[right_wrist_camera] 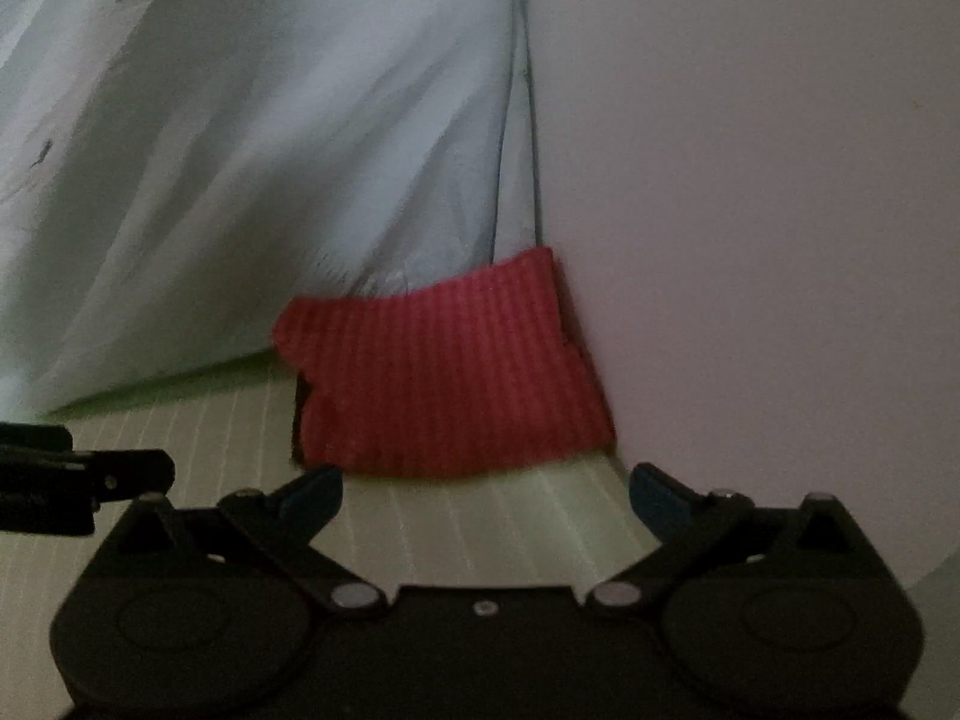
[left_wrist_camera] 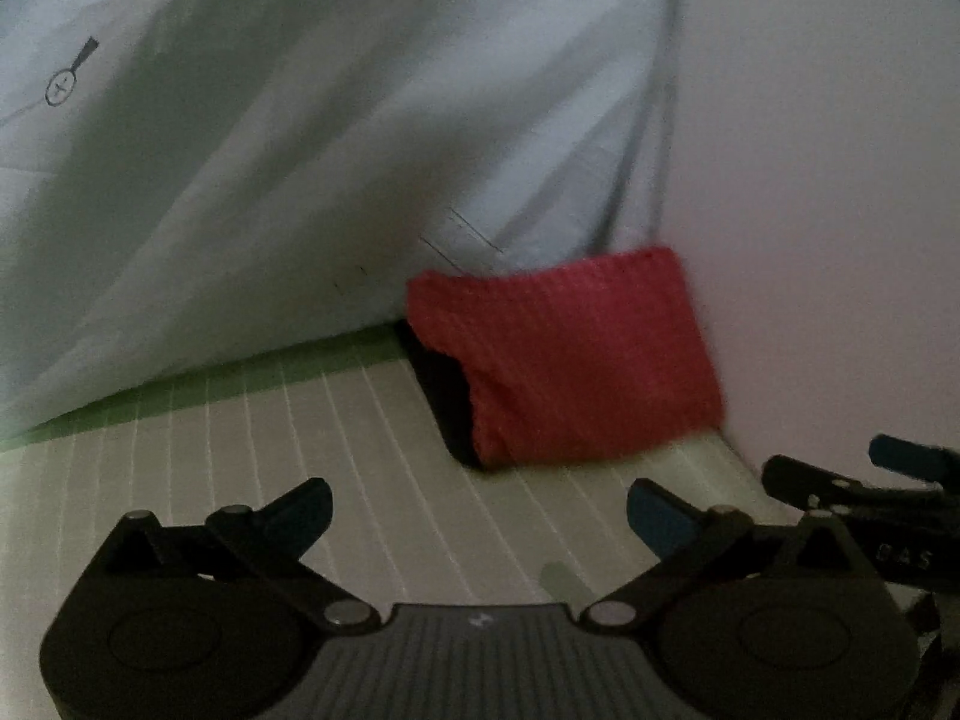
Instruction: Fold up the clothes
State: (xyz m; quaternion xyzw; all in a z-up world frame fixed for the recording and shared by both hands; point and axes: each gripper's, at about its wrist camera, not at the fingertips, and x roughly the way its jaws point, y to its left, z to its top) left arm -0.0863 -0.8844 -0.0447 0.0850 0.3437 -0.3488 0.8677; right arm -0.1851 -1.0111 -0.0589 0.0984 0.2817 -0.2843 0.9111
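A folded red ribbed knit garment (left_wrist_camera: 570,360) lies on the pale striped mat (left_wrist_camera: 300,450), pushed against the wall and the hanging sheet; a dark layer shows at its left edge. It also shows in the right wrist view (right_wrist_camera: 444,372). My left gripper (left_wrist_camera: 480,516) is open and empty, a short way in front of the garment. My right gripper (right_wrist_camera: 486,498) is open and empty, its left fingertip (right_wrist_camera: 315,495) close to the garment's near edge. The right gripper also shows at the left wrist view's right edge (left_wrist_camera: 864,480).
A pale blue-white printed sheet (left_wrist_camera: 300,150) hangs behind the mat and fills the left and top. A plain pinkish wall (left_wrist_camera: 810,210) bounds the right side. The left gripper's body (right_wrist_camera: 54,474) shows at the right wrist view's left edge.
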